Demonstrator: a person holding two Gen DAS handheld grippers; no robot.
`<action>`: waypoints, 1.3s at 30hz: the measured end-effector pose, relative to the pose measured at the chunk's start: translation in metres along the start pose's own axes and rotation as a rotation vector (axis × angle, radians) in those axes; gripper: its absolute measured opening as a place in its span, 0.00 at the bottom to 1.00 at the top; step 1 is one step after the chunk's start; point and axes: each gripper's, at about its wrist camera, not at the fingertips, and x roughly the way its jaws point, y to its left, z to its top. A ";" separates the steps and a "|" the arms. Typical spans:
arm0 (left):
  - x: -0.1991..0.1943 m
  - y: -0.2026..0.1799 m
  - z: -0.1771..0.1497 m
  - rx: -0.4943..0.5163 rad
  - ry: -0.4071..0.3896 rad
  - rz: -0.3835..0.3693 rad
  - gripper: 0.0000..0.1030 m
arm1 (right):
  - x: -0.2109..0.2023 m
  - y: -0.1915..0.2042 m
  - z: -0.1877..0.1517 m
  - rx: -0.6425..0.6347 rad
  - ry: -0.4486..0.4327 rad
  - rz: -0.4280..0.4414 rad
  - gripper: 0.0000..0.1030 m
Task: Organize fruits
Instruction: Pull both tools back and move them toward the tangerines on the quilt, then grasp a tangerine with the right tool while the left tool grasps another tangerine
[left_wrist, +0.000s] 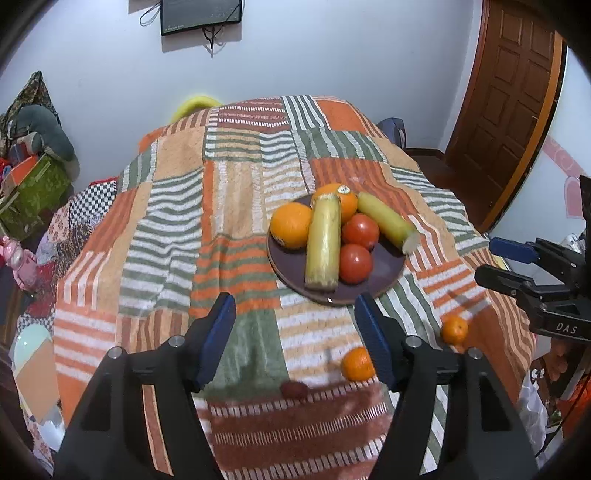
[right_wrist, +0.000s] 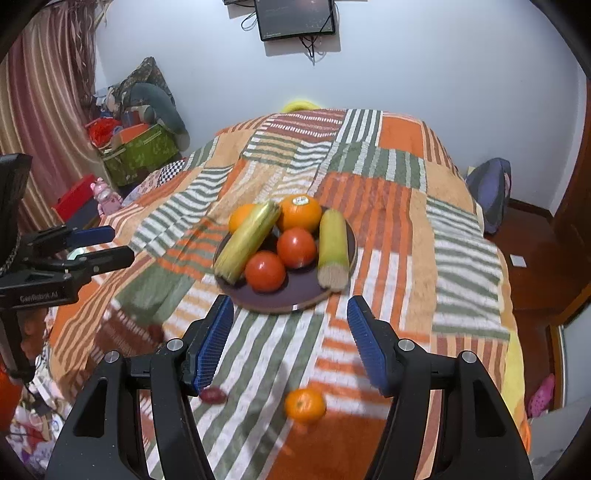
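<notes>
A dark round plate on the striped cloth holds two oranges, two red tomatoes and two yellow-green corn cobs. Two small mandarins and a small dark red fruit lie loose on the cloth near the front; one mandarin and the red fruit show in the right wrist view. My left gripper is open and empty above the cloth. My right gripper is open and empty just short of the plate.
The table is covered by an orange, green and white striped cloth. Boxes and clutter stand at the left. A wooden door is at the right. A backpack sits on the floor by the wall.
</notes>
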 end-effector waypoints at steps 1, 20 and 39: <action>-0.001 -0.001 -0.003 0.000 0.005 -0.004 0.65 | -0.001 0.000 -0.004 0.005 0.005 0.002 0.59; 0.037 -0.025 -0.054 0.017 0.174 -0.069 0.68 | 0.020 -0.009 -0.073 0.126 0.133 0.011 0.59; 0.068 -0.046 -0.056 0.052 0.216 -0.105 0.58 | 0.054 -0.014 -0.074 0.088 0.178 -0.009 0.31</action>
